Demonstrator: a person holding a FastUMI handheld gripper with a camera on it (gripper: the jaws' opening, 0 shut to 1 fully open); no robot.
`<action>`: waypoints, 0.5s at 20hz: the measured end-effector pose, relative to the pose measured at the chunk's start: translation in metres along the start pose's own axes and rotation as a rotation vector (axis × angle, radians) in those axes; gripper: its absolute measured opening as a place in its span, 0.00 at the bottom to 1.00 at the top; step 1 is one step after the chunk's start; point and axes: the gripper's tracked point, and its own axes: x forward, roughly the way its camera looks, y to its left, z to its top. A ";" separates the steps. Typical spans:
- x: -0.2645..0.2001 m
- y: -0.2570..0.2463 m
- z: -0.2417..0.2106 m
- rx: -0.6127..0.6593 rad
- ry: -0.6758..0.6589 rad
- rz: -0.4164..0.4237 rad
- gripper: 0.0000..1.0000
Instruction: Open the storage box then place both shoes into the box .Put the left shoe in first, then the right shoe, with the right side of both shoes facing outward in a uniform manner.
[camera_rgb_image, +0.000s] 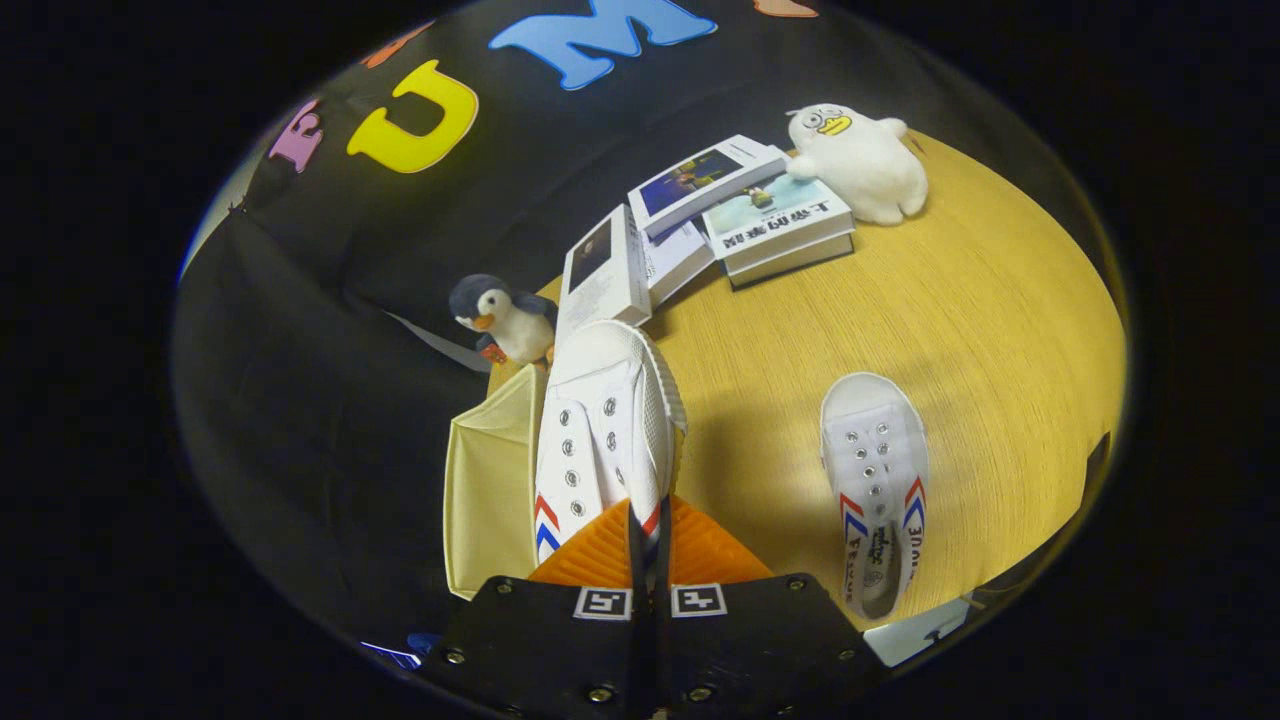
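Note:
My gripper (648, 540) is shut on a white canvas shoe (605, 420) with red and blue chevrons, pinching its side wall near the heel. That shoe hangs toe-forward, partly over the open cream storage box (490, 480), which lies just to the left of my fingers with its inside showing. A second matching white shoe (878, 480) rests on the yellow wooden table (1000, 330) to the right of my fingers, toe pointing away, insole visible.
Beyond the held shoe stand a penguin plush (503, 318), an upright white book (603, 268) and a stack of books (750, 205). A white duck plush (860, 160) leans on the stack. The table's edge runs close behind the box.

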 end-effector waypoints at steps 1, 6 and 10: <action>-0.001 0.011 0.003 -0.010 -0.007 0.011 0.00; 0.007 0.060 0.005 -0.032 -0.001 0.069 0.00; 0.026 0.090 -0.002 -0.054 0.020 0.078 0.00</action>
